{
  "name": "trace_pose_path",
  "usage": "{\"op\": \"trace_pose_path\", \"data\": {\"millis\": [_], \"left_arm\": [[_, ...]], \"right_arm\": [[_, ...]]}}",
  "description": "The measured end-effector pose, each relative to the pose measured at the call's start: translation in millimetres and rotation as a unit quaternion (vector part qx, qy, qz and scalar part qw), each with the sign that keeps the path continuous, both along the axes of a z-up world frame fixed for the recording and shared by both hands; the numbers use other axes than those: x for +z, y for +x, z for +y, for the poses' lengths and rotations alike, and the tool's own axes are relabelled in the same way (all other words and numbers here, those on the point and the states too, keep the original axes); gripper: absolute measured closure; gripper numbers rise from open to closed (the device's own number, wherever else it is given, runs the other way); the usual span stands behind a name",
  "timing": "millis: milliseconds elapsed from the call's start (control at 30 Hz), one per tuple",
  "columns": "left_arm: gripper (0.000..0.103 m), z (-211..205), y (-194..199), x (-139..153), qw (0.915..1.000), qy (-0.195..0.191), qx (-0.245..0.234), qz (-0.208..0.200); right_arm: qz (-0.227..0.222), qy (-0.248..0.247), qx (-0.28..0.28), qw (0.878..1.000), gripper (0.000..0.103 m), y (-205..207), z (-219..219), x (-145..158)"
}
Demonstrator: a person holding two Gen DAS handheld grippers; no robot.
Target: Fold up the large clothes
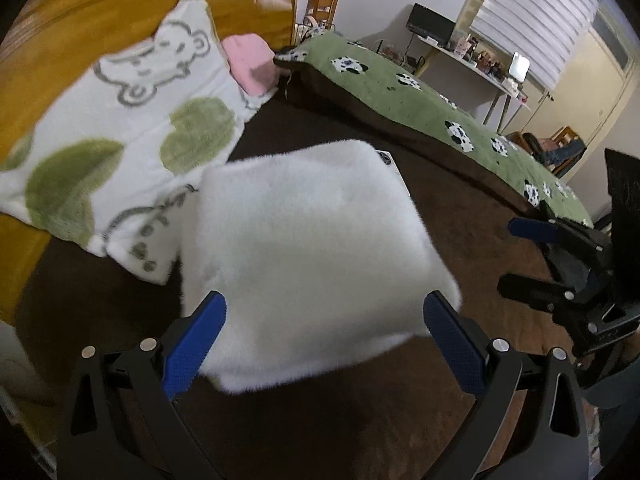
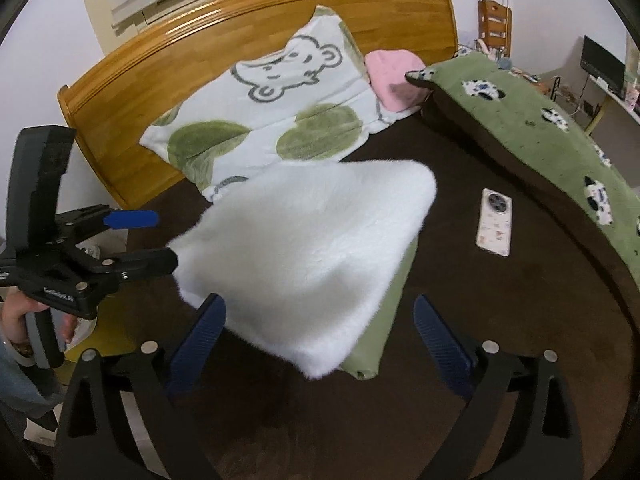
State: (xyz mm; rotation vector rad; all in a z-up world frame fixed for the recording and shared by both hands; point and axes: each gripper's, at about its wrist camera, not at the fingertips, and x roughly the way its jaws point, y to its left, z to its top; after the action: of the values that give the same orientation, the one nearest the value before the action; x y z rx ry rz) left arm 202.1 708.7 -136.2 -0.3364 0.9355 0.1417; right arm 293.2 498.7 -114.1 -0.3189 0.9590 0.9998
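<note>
Blue ribbed pads of the left gripper (image 1: 324,344) stand wide apart at six o'clock in its own view, released, with the near edge of the folded white fleece garment (image 1: 308,248) lying between and beyond them; whether the pads brush the pile I cannot tell. Likewise the right gripper (image 2: 320,340) has its jaws spread and grasps nothing, and the garment's near corner sits just ahead of its left pad.

That garment is a thick, shaggy, roughly square bundle resting on the dark brown bedspread (image 2: 500,320), with a smooth green layer (image 2: 384,320) showing under its edge at five o'clock. Open brown spread lies toward three and six o'clock. At twelve o'clock the garment touches a plush white pillow (image 2: 280,120) printed with a bear outline and green blotches, propped on the curved wooden headboard (image 2: 248,36). A pink cloth (image 2: 394,80) sits beside it. A green cow-patterned blanket (image 2: 540,128) borders the two o'clock side. A white phone (image 2: 495,222) lies flat, apart from the garment. Small writing on the left gripper's body in the right view is unreadable.
</note>
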Motion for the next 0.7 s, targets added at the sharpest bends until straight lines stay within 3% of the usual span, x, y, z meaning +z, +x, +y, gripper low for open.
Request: {"op": "trace_pose_path", "data": {"millis": [167,433,533,700], "left_arm": [[0.006,-29,-28,37,0.9995,0.024,0.018,0.006],[0.006,-97,-71,78,0.9927,0.094,0.036,0.067],[0.006,-122,-92,95,0.9921,0.092,0.047,0.071],[0.006,-167,-139,129,0.9923,0.053,0.093,0.061]], "right_arm": [[0.004,-0.006,0.003,1.0,0.006,-28,-26,33],[-0.003,-0.024,0.009,1.0,0.006,-92,-89,87],[-0.002,-0.027,0.01,1.0,0.006,-117,-117,105],[-0.016,-0.032,0.018,0.999,0.006,-164,-167,133]]}}
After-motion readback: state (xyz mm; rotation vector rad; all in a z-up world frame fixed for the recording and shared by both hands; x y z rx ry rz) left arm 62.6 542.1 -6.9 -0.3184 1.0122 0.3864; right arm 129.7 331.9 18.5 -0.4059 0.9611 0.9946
